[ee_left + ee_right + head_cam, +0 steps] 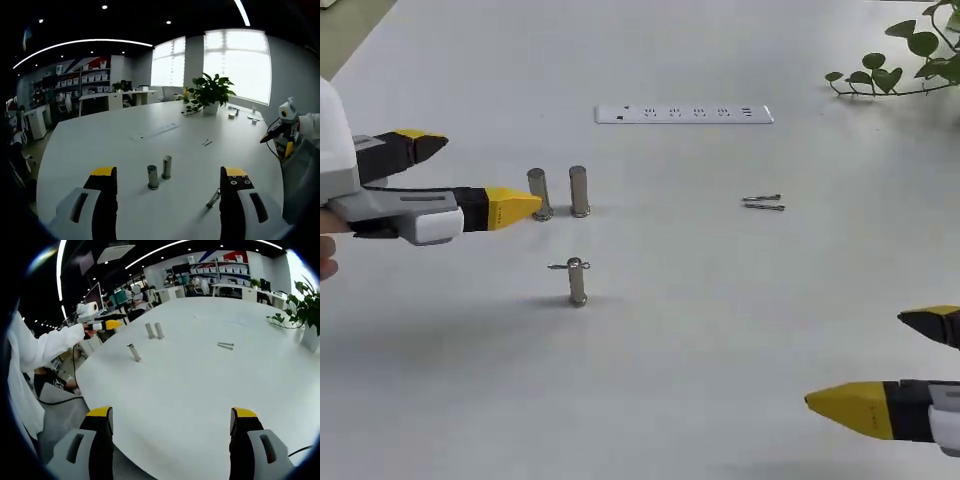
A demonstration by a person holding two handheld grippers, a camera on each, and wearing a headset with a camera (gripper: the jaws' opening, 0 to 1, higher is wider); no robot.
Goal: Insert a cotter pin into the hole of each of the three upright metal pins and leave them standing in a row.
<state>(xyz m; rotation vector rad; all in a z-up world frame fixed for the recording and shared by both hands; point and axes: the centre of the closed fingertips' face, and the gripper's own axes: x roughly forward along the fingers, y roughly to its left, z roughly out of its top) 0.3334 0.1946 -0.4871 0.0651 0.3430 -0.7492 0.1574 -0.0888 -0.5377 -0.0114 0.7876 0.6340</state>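
Two bare metal pins (pixel 538 193) (pixel 579 190) stand upright side by side on the white table. In front of them stands a third pin (pixel 577 281) with a cotter pin through its top. Two loose cotter pins (pixel 763 203) lie to the right. My left gripper (pixel 492 172) is open just left of the bare pair, its lower jaw tip close to the nearer pin. In the left gripper view the pair (pixel 152 177) (pixel 166 166) sits ahead between the jaws, and the pinned one (pixel 214 197) is by the right jaw. My right gripper (pixel 854 360) hovers open at the lower right, holding nothing.
A white power strip (pixel 683 114) lies at the back of the table. A green plant (pixel 910 60) reaches in at the back right. The table (pixel 700 300) is bare between the pins and my right gripper.
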